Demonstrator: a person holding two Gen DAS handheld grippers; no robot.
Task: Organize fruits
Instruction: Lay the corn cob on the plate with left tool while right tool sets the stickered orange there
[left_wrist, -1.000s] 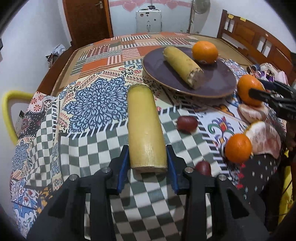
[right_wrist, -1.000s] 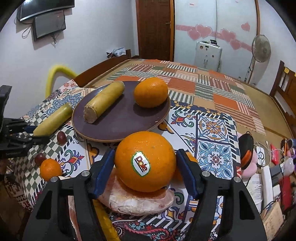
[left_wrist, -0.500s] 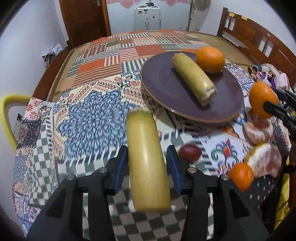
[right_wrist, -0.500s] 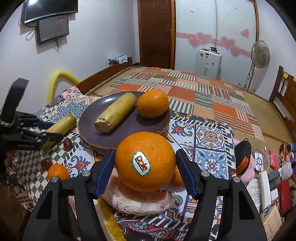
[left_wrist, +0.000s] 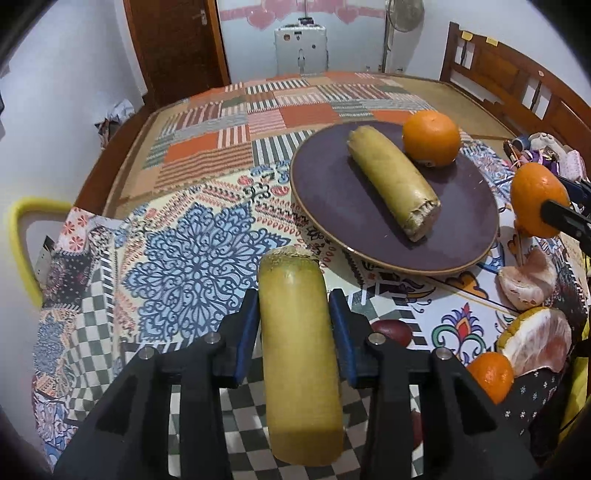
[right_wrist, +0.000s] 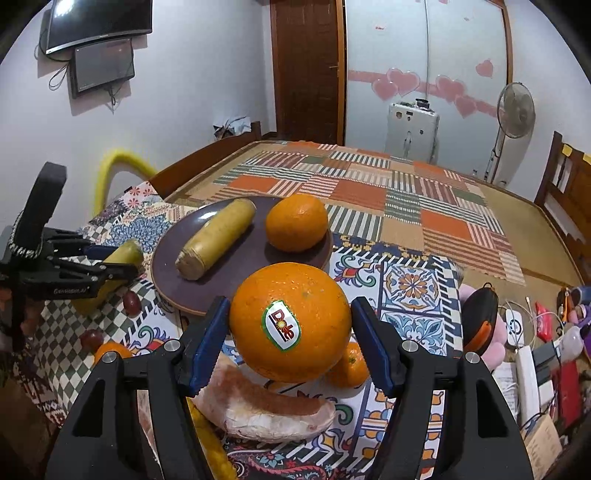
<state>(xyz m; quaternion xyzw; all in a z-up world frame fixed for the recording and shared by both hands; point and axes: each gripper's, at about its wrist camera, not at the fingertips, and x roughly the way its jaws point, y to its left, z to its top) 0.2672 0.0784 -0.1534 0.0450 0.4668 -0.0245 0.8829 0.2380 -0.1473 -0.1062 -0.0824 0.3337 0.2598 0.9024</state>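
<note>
My left gripper (left_wrist: 293, 325) is shut on a yellow cylindrical fruit piece (left_wrist: 297, 350), held above the tablecloth just short of the purple plate (left_wrist: 328, 192). The plate holds a second yellow piece (left_wrist: 393, 182) and an orange (left_wrist: 431, 138). My right gripper (right_wrist: 290, 328) is shut on a large orange with a Dole sticker (right_wrist: 291, 321), lifted above the table near the plate's (right_wrist: 236, 273) front rim. That orange also shows in the left wrist view (left_wrist: 535, 199). The left gripper shows in the right wrist view (right_wrist: 92, 275).
Peeled pomelo segments (left_wrist: 535, 336) (right_wrist: 258, 410), small oranges (left_wrist: 489, 373) (right_wrist: 349, 365) and dark red fruits (left_wrist: 391, 332) (right_wrist: 131, 301) lie on the cloth. Clutter of cables and gadgets (right_wrist: 532, 350) sits at the right edge. Wooden chairs (left_wrist: 517, 85) stand around the table.
The left gripper lifted the yellow piece off the cloth and carried it toward the plate. The right gripper raised its orange higher and nearer the plate.
</note>
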